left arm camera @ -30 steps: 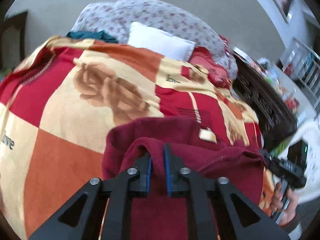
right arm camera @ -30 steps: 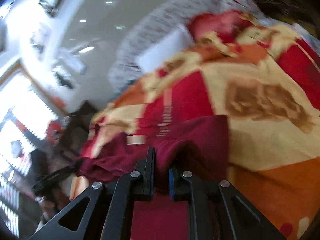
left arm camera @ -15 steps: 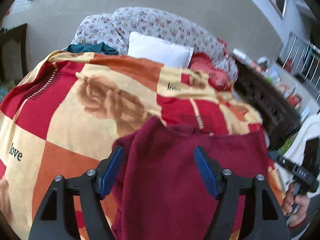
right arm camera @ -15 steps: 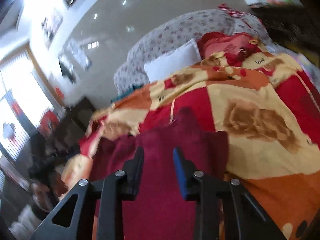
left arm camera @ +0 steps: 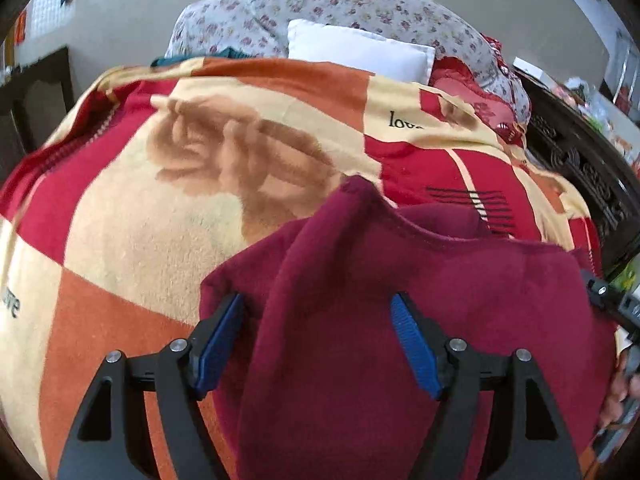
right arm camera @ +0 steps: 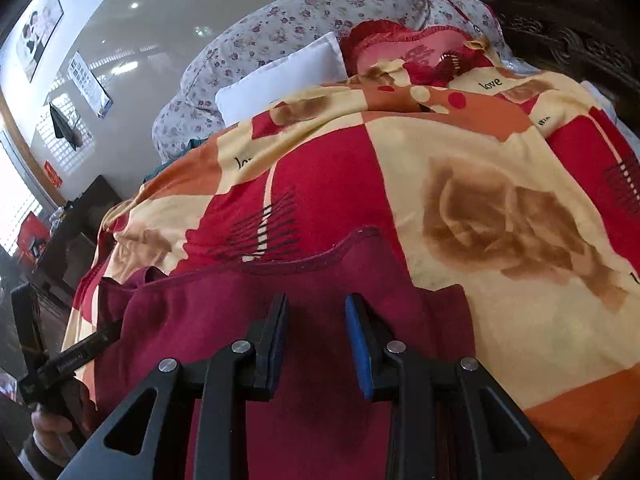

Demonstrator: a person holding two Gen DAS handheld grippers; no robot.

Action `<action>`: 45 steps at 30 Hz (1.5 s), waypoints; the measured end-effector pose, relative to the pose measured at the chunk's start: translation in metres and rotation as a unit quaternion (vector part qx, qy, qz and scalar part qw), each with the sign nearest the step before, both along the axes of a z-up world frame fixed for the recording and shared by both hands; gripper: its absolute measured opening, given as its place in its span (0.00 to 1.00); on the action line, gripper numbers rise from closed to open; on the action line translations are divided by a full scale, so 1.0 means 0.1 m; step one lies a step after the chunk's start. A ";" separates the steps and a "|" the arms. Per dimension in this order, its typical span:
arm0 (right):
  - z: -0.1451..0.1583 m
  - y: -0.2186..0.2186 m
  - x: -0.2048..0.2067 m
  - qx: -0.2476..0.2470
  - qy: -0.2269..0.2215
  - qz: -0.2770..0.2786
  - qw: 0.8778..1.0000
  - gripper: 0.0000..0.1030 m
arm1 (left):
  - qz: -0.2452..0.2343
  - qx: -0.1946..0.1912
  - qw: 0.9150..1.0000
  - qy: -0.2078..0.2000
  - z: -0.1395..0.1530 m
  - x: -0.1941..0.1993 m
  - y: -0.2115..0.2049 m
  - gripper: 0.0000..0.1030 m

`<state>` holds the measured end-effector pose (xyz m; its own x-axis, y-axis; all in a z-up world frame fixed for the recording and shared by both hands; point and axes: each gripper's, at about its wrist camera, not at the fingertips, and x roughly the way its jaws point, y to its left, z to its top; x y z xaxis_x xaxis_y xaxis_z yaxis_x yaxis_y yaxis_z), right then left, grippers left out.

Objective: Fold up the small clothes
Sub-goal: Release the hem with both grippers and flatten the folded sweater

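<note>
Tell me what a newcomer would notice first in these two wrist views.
The dark maroon fleece garment fills the foreground, spread on a patchwork blanket of red, orange and cream squares with brown roses. Both sets of tongs, left and right, hover open above it, blue pads showing. Behind, a plain white pillow leans against a grey floral cushion.

The garment [left arm camera: 400, 288] lies on the near part of the blanket [left arm camera: 168, 208]. Behind the blanket, a pillow [left arm camera: 360, 54] leans against a floral cushion [left arm camera: 360, 4].
</note>
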<state>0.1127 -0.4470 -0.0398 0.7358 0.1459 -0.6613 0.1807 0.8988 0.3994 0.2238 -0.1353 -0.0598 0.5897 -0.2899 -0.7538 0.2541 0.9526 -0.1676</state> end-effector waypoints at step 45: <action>0.17 0.74 -1.18 -0.041 0.006 0.047 0.998 0.66 | -0.014 0.052 0.997 -0.047 0.24 -1.08 0.22 0.73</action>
